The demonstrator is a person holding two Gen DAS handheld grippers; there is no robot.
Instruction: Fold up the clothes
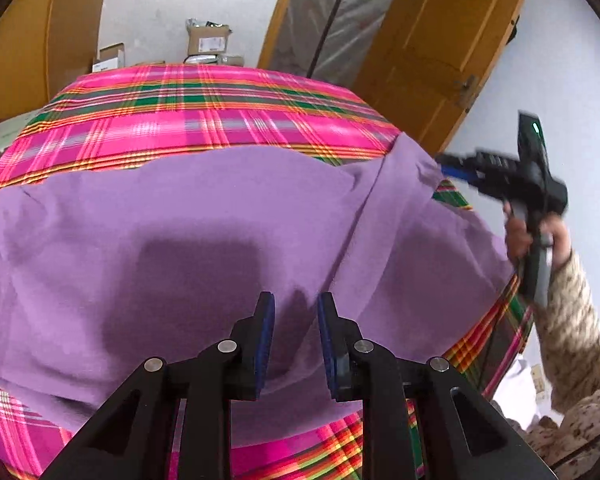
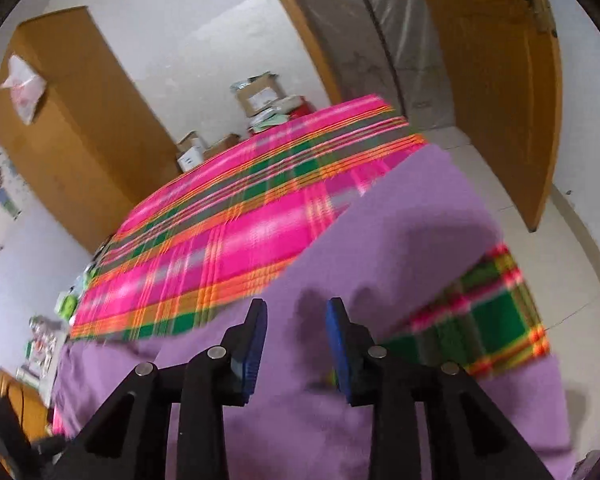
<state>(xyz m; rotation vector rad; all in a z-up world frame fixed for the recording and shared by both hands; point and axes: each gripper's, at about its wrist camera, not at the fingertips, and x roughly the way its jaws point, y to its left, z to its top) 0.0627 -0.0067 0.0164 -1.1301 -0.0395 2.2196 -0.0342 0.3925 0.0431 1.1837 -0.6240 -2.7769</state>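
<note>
Left wrist view: left gripper (image 1: pixel 296 308) jaws parted, empty, above purple garment (image 1: pixel 220 220) on plaid cloth (image 1: pixel 220 120). Right gripper (image 2: pixel 296 314) likewise parted, empty.

The bench (image 1: pixel 220 120) is covered with a pink plaid cloth (image 2: pixel 220 240), and a purple garment (image 1: pixel 220 220) lies spread directly on it.

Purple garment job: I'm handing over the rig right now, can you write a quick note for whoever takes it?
Left gripper: open, nothing between its fingers, above the purple garment.
Right gripper: open, empty, over the garment's right side.
The garment lies spread on the plaid cloth, one flap folded over at the right.
Done: apparently one fold.
Left: the remaining folds.
</note>
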